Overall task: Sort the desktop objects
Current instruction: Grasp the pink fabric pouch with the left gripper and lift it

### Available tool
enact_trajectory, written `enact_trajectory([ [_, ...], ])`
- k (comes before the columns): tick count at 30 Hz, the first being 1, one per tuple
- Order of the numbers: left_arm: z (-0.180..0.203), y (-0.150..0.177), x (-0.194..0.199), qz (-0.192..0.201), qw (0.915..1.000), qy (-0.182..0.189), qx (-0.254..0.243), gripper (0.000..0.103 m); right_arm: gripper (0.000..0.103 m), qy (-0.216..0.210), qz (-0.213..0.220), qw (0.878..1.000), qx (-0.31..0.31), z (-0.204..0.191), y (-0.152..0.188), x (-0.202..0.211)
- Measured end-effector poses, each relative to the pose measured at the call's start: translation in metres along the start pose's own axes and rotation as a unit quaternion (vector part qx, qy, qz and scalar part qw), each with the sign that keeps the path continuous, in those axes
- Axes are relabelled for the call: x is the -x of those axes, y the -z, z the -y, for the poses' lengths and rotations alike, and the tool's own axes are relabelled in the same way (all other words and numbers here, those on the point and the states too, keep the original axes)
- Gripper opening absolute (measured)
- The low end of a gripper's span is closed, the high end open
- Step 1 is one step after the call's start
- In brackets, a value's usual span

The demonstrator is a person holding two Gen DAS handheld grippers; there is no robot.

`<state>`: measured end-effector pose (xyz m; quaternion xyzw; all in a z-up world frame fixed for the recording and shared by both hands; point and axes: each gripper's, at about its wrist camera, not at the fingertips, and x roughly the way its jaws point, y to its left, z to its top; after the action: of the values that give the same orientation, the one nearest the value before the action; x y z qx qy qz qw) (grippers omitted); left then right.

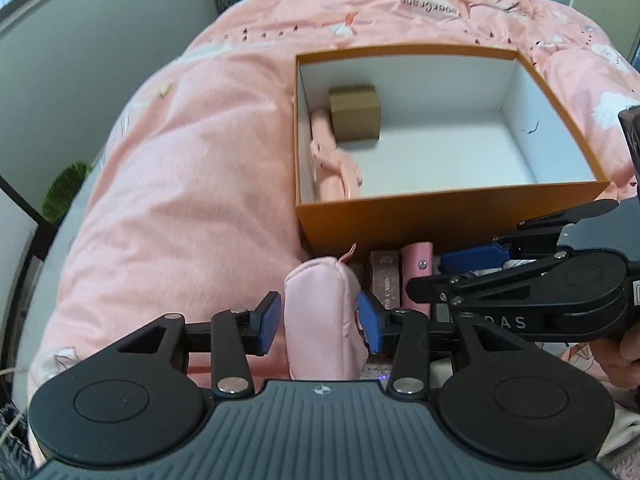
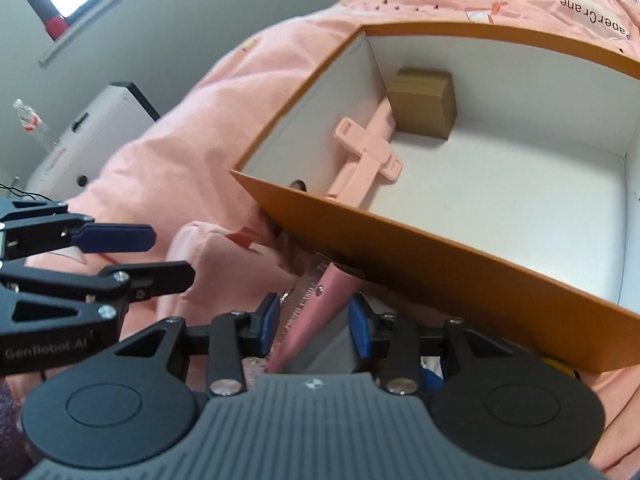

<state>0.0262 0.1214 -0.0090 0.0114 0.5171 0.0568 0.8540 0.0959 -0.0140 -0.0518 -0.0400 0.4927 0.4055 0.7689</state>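
Note:
An orange box point(image 1: 448, 216) with a white inside sits on the pink bedding; it holds a small brown carton point(image 1: 354, 114) and a pink strap-like holder point(image 1: 334, 160). My left gripper point(image 1: 318, 322) has its blue pads on either side of a pink pouch point(image 1: 318, 312); the right pad touches it, the left pad stands a little off. My right gripper point(image 2: 314, 328) straddles a slim pink case point(image 2: 316, 312) with gaps on both sides, just before the box point(image 2: 460, 264). The carton point(image 2: 424, 108) and holder point(image 2: 370, 156) show in the right wrist view too.
A glittery pink item point(image 1: 384, 280) and the pink case point(image 1: 418, 276) lie side by side against the box front. The right gripper's body point(image 1: 540, 292) crosses close beside my left one. The pink quilt point(image 1: 180, 184) bulges to the left.

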Motion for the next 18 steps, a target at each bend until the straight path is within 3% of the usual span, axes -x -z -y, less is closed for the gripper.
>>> enact_trajectory([
  [5,-0.004,0.005,-0.013,-0.018,0.9997,0.005,0.014,0.049,0.041,0.030,0.000,0.999,0.010,-0.005,-0.005,-0.013],
  [8,-0.006,0.006,-0.017,-0.019,0.9994,0.006,0.029,0.043,0.033,0.037,-0.001,0.999,0.009,-0.004,-0.005,-0.015],
  [12,-0.008,0.005,-0.010,-0.012,0.9991,-0.002,0.042,0.035,0.025,0.016,0.004,1.000,-0.019,0.006,-0.002,-0.007],
  [16,-0.004,0.000,0.012,0.021,0.9990,-0.014,0.037,0.032,0.019,-0.019,0.018,0.999,-0.034,0.008,0.004,0.014],
  [17,-0.002,-0.002,0.019,0.032,0.9988,-0.015,0.034,0.031,0.014,-0.028,0.021,0.999,-0.037,0.008,0.006,0.020],
  [18,0.001,-0.003,0.027,0.043,0.9985,-0.018,0.029,0.030,0.000,-0.037,0.025,0.998,-0.040,0.007,0.008,0.026],
])
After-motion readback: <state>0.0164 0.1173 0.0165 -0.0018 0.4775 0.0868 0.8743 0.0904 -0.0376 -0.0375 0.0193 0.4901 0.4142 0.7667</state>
